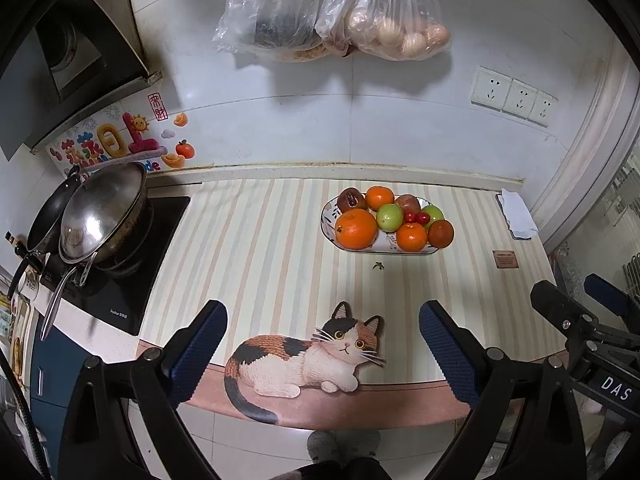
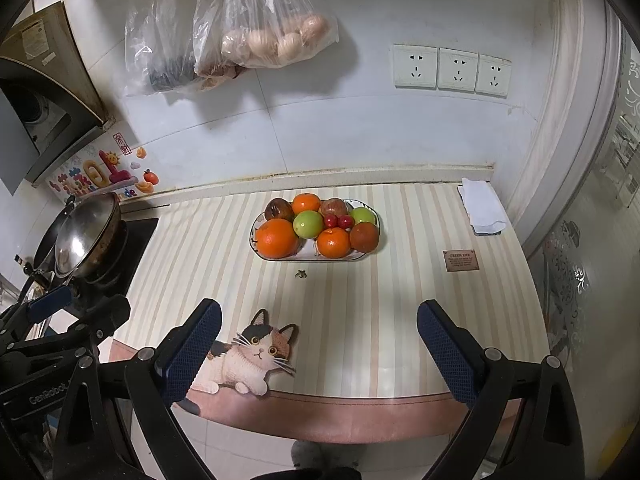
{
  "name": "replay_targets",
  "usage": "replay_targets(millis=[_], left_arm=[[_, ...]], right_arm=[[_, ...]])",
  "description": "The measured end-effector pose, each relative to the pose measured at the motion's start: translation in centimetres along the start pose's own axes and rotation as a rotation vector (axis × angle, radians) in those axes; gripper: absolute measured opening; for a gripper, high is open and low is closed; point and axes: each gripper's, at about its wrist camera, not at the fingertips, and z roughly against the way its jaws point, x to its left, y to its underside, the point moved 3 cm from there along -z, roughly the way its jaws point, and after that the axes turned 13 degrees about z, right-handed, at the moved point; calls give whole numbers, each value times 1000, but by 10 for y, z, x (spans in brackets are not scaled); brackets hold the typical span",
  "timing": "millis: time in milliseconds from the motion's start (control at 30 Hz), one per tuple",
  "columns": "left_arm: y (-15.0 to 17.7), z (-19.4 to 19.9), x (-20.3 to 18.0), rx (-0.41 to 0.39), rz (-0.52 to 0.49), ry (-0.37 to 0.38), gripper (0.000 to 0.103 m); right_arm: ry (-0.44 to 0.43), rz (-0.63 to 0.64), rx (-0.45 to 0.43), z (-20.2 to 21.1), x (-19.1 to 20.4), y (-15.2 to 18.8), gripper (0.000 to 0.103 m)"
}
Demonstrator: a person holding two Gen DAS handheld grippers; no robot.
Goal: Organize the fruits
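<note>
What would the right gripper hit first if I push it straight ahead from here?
Probably the striped mat, short of the fruit plate. The right gripper is open and angled down over the counter edge; depth is unclear.

White tiled wall (image 2: 400,132) carries three sockets (image 2: 452,68) and hanging plastic bags (image 2: 256,28). Striped mat (image 2: 360,300) covers counter; wok (image 1: 104,216) on cooktop (image 1: 132,284) at left.

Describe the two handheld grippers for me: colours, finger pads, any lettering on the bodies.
Both are matte black frames with silver pivot bolts. The left gripper and right gripper each carry two dark blue, finely textured pads. Seen from the other wrist, the right body reads "DAS" and the left reads "GenRobot". No sleeves or cables show.
</note>
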Motion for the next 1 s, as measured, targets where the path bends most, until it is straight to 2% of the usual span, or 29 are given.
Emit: replay_targets(millis=[1000], left_arm=[[-4, 0, 3, -4, -7, 12, 98]], right_arm=[[-7, 17, 8, -5, 6, -2, 100]])
